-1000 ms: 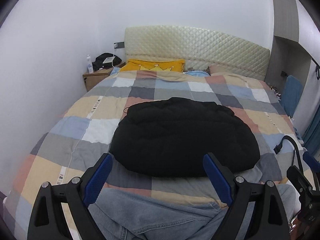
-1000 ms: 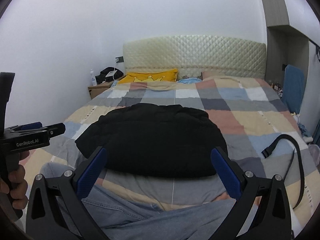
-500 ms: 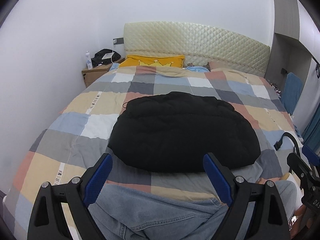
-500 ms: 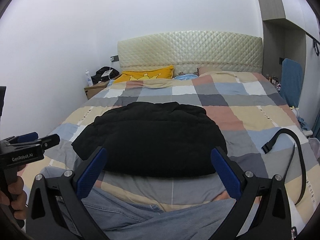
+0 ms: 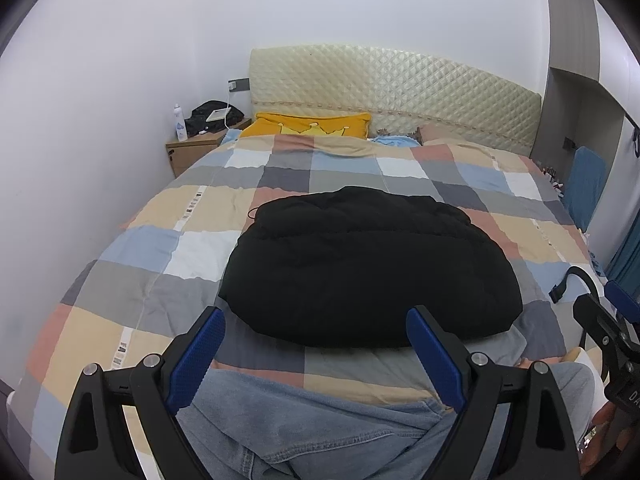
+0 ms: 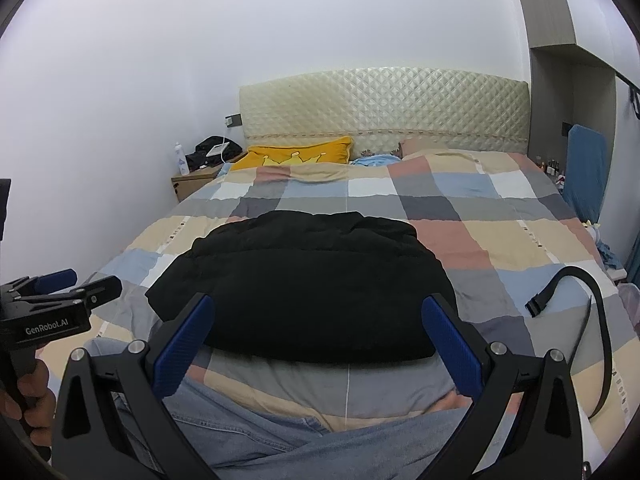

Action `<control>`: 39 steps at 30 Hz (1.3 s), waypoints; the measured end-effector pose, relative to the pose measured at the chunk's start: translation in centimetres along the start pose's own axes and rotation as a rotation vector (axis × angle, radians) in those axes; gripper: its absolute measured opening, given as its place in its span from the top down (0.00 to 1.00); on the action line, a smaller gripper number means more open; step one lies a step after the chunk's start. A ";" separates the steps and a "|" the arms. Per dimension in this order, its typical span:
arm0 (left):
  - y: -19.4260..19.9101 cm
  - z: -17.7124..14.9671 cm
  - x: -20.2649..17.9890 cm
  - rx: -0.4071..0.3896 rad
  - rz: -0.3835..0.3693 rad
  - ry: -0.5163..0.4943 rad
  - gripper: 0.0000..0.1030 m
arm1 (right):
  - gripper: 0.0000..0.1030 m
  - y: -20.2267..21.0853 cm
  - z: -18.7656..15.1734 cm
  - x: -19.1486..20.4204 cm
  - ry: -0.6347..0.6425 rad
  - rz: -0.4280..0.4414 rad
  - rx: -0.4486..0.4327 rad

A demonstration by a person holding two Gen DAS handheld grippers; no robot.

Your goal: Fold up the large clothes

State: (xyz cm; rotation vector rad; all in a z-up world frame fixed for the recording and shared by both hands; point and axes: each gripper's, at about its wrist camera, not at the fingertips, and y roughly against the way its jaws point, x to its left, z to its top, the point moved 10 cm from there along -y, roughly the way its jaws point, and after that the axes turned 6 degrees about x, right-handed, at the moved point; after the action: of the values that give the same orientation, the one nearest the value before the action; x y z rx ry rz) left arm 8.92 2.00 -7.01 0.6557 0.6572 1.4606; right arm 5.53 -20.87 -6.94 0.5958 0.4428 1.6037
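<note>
A black puffy jacket point(image 5: 368, 268) lies folded into a compact bundle in the middle of the checked bedspread point(image 5: 168, 216); it also shows in the right wrist view point(image 6: 308, 288). My left gripper point(image 5: 316, 320) is open and empty, held above the near edge of the bed, short of the jacket. My right gripper point(image 6: 316, 312) is open and empty too, at about the same distance from the jacket. Each gripper shows at the edge of the other's view.
Blue jeans point(image 5: 320, 428) lie at the near edge of the bed. A black strap point(image 6: 580, 312) lies on the bed at the right. A yellow pillow point(image 5: 308, 126) and padded headboard are at the far end. A nightstand point(image 5: 196, 152) stands at the far left.
Both grippers have risen and tilted a little, so the bed sits lower in the views. The jacket has not moved. Both grippers stay open.
</note>
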 end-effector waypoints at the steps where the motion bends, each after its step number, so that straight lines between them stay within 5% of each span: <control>1: 0.0 0.0 0.0 0.001 0.000 -0.001 0.10 | 0.00 0.0 0.0 0.0 0.000 -0.002 0.000; 39: -0.7 0.0 0.3 0.016 0.003 -0.004 0.10 | 0.00 -0.5 0.2 -0.7 -0.012 -0.039 0.010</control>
State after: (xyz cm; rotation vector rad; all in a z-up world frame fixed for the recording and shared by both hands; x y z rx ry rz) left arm 9.36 2.33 -7.54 0.6715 0.6657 1.4580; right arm 6.07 -21.51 -7.19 0.6013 0.4512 1.5608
